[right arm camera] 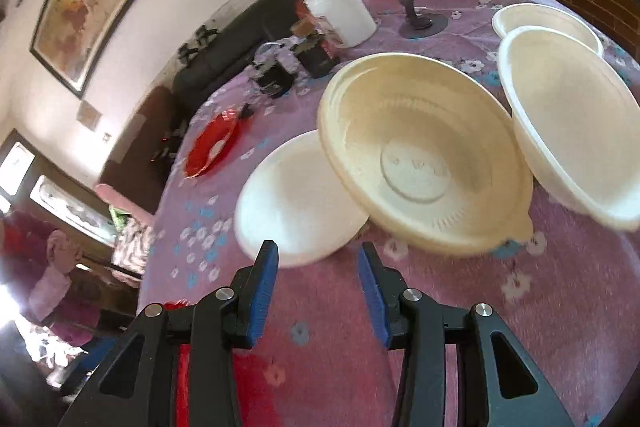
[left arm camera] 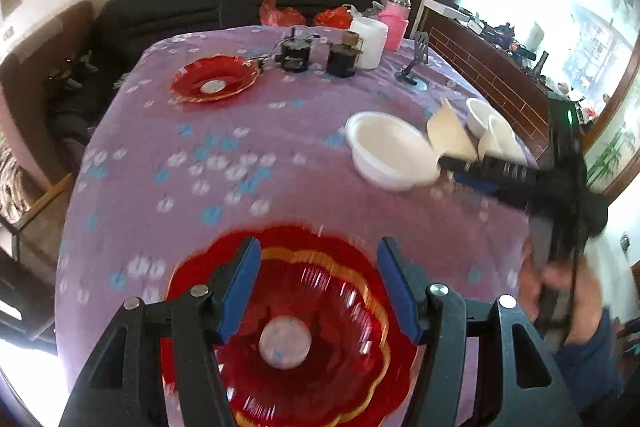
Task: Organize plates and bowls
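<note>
My left gripper is open above a red scalloped plate at the near table edge, its jaws apart over the plate. A second red plate lies at the far left; it also shows in the right wrist view. My right gripper is open and empty, just short of a white bowl and a tilted cream bowl that leans over it. Two more white bowls stand to the right. In the left wrist view the right gripper reaches the white bowl.
The table has a purple flowered cloth. At its far side stand a white tub, a pink bottle, dark small devices and a black phone stand. A dark sofa lies behind. A person's hand holds the right gripper.
</note>
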A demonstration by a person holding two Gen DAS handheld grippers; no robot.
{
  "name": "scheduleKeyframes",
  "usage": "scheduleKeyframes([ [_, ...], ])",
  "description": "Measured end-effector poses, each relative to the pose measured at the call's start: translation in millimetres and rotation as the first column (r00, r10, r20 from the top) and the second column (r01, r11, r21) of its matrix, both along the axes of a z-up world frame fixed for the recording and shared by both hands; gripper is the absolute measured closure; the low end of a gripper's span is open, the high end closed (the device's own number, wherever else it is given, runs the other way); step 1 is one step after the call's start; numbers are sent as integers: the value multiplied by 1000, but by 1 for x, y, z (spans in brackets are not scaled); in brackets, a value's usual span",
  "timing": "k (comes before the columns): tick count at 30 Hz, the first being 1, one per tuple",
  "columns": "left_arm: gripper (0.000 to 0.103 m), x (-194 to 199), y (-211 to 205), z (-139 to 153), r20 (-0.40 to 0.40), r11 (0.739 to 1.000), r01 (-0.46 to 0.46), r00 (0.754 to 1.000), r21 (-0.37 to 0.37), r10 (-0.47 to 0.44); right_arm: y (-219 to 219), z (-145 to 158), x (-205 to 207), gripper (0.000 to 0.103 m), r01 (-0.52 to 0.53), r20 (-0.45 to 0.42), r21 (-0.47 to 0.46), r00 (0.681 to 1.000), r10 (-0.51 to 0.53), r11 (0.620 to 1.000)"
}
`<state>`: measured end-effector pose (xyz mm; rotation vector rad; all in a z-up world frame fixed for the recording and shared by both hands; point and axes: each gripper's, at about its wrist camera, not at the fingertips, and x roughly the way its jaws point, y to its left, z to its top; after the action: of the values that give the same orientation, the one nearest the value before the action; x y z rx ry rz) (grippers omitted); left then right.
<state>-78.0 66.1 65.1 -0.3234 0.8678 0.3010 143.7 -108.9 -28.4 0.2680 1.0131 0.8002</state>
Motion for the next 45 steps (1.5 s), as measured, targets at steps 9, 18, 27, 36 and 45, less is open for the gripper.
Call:
scheduleKeyframes([
  [9,43,124,46,-33,-126,976,-100,989,-191,77,11,-11,15,59,41,-18,-33,999,-41,999],
  [18,47,181,49,-82,-171,958,-125,982,-258,82,16,-24,32,59,57,-59,-27,997,-58,998],
  [27,95,171,30,-87,-163,968,-64,986,-242,24,16,-34,28,87,4,-22,-47,1000,-5,999],
  [36,95,117,-2,-55,-65,971,-10,998,-238,-6,-14,-11,-16,87,-34,54,-25,998,35,999],
  [45,94,59,-46,-65,-16,962,47,998,-270,-54,-63,-5,-68,87,-59,90,-27,994,61,998],
])
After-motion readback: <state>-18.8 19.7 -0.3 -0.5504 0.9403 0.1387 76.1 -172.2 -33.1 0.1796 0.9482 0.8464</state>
